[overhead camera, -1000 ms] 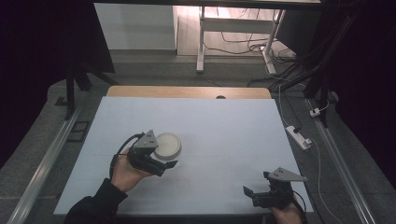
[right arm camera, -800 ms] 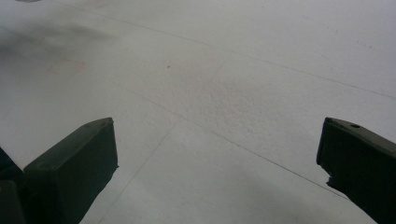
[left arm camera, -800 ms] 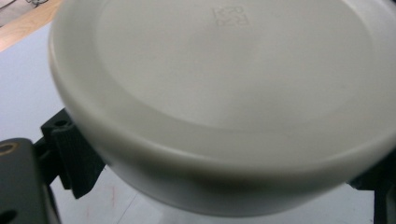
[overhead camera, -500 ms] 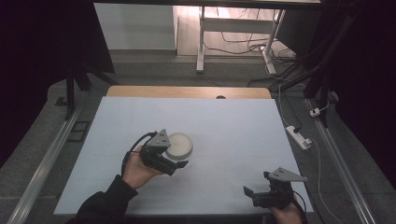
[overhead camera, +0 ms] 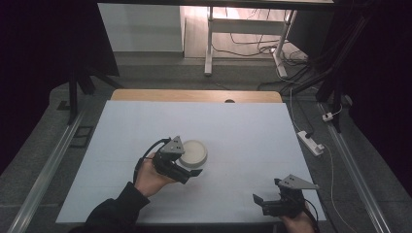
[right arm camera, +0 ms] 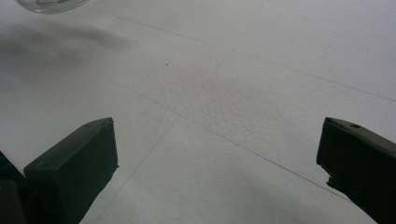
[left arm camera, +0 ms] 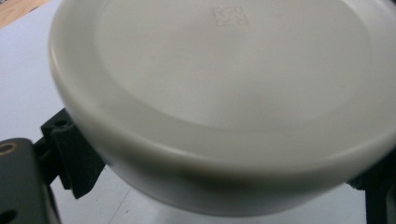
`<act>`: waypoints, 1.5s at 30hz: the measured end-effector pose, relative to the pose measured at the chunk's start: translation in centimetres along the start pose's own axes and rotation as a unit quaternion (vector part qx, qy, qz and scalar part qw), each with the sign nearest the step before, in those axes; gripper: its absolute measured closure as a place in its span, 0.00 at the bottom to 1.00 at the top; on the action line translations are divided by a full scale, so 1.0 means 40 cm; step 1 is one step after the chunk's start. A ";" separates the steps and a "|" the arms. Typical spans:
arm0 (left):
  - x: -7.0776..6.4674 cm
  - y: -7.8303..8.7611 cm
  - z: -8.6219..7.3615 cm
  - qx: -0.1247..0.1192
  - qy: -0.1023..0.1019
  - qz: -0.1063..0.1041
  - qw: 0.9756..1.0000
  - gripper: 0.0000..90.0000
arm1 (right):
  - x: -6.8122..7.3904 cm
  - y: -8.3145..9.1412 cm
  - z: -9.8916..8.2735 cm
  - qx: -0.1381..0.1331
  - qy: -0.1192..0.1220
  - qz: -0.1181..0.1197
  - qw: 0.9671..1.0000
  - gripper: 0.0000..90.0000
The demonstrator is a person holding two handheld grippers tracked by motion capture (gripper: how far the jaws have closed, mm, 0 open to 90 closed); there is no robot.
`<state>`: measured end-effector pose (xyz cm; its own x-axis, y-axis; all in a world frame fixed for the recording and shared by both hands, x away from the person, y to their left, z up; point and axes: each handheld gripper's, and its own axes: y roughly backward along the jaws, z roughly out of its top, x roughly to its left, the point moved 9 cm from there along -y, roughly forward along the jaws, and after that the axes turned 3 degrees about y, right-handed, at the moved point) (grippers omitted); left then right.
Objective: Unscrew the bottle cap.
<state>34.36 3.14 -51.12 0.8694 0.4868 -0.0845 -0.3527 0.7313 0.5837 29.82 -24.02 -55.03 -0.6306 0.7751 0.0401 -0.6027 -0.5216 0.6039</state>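
The right gripper (overhead camera: 265, 203) rests wide open and empty at the near edge of the bench (overhead camera: 252, 131). Farther in, the left gripper (overhead camera: 190, 167) has its jaws tight around the white bowl (overhead camera: 193, 152), upside down, and has slid it right, so the bowl is being carried across

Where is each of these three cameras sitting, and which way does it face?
High view: fixed above the person's side, looking forward and down on the white table; both forearms, the left gripper and the right gripper show.
Left gripper view: rides on the left gripper, looking along its jaws, which flank a white round dish close up.
Right gripper view: rides on the right gripper, looking down along its spread jaws at bare table.
Shared: the dish in the left gripper view is the one beside the left gripper in the high view.
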 end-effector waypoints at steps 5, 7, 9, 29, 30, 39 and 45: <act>-0.001 -0.002 -0.001 -0.001 0.001 -0.001 1.000 0.08 | -0.003 0.003 0.001 -0.004 -0.006 -0.002 1.000 0.00; -0.002 -0.001 -0.001 -0.002 0.001 -0.002 1.000 0.08 | -0.003 0.004 0.003 -0.006 -0.007 -0.002 1.000 0.00; -0.003 -0.001 0.000 -0.003 0.000 -0.003 1.000 0.08 | -0.001 0.006 0.003 -0.007 -0.011 0.002 1.000 0.00; -0.002 -0.009 -0.009 0.000 -0.003 -0.001 1.000 0.08 | 0.053 0.012 0.070 -0.044 0.026 0.026 0.998 0.00; -0.002 -0.009 -0.009 0.000 -0.003 -0.001 1.000 0.08 | 0.056 0.012 0.075 -0.047 0.027 0.028 0.998 0.00; -0.009 -0.010 -0.007 -0.004 -0.009 -0.003 1.000 0.08 | 0.098 0.000 0.115 -0.060 0.049 0.070 0.995 0.00; -0.012 -0.012 -0.009 -0.002 -0.013 -0.008 1.000 0.08 | 0.117 -0.005 0.151 -0.074 0.062 0.079 0.992 0.00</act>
<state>34.00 2.72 -51.65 0.8841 0.4616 -0.0731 -0.3391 0.7411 0.5795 29.92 -18.13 -50.14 -0.7723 0.6348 0.0217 -0.5511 -0.6867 0.4741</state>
